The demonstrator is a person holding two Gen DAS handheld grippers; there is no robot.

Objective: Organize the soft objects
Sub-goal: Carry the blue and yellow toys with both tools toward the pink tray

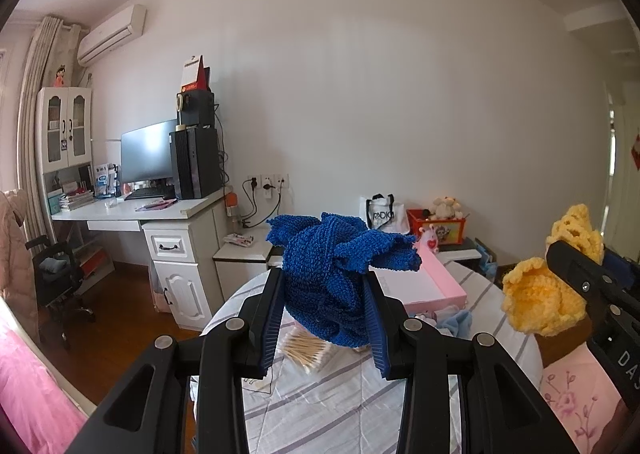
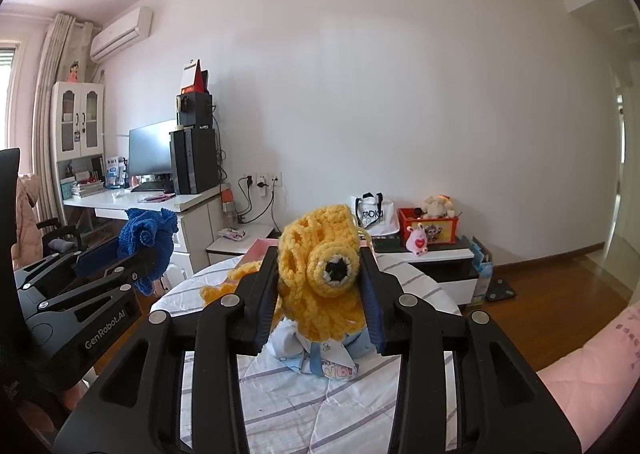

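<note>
- Left wrist view: your left gripper (image 1: pixel 324 318) clamps the blue crochet piece (image 1: pixel 336 274) above the striped table (image 1: pixel 320 406).
- Your right gripper (image 2: pixel 320 298) seemingly pinches the yellow crochet piece (image 2: pixel 320 274), its lower folds hidden.

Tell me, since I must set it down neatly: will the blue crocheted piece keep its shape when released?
Probably not: the blue crocheted piece bunches and droops between the left gripper pads, so it looks floppy. Its open knit suggests it is light and unlikely to slip.
</note>
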